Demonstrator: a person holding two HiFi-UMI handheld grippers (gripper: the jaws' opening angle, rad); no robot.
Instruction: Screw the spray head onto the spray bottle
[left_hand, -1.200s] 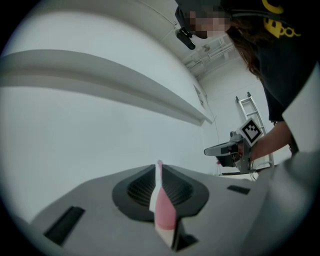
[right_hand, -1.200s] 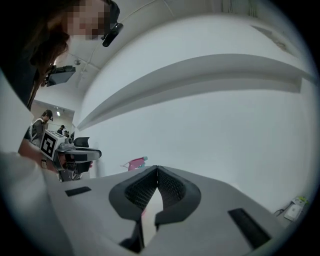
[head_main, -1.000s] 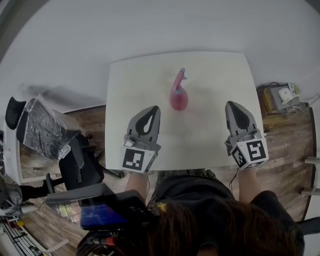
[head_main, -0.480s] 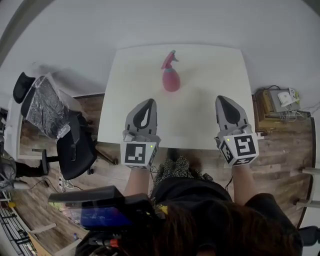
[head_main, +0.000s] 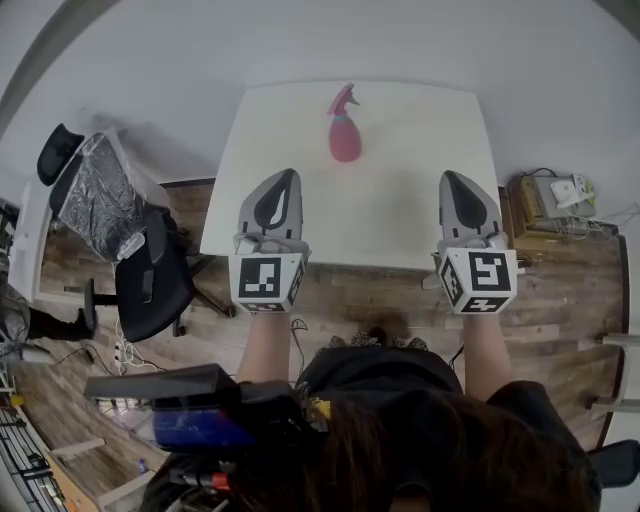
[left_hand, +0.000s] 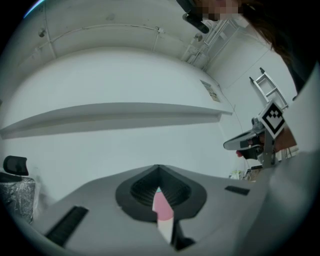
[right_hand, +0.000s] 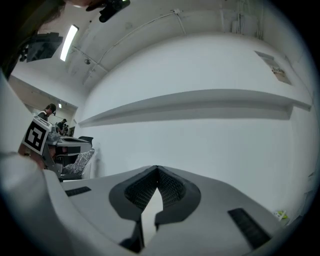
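A pink spray bottle (head_main: 344, 138) stands upright at the far middle of the white table (head_main: 400, 210), with its spray head (head_main: 341, 98) on top. Neither gripper touches it. My left gripper (head_main: 282, 176) hangs over the table's near left edge, jaws shut and empty. My right gripper (head_main: 452, 178) is level with it at the near right edge, also shut and empty. In the left gripper view the shut jaws (left_hand: 159, 168) leave a slit through which the distant bottle (left_hand: 161, 206) shows pink. In the right gripper view the jaws (right_hand: 157, 169) are shut against a bare white wall.
A black office chair (head_main: 150, 290) and a foil-wrapped bundle (head_main: 95, 205) stand left of the table. A box with cables (head_main: 560, 195) sits on the wood floor at the right. A black device with a blue screen (head_main: 190, 425) is near my body.
Both grippers have drawn back from the bottle toward the table's near edge and risen a little. The bottle stays put and now lies farther from them.
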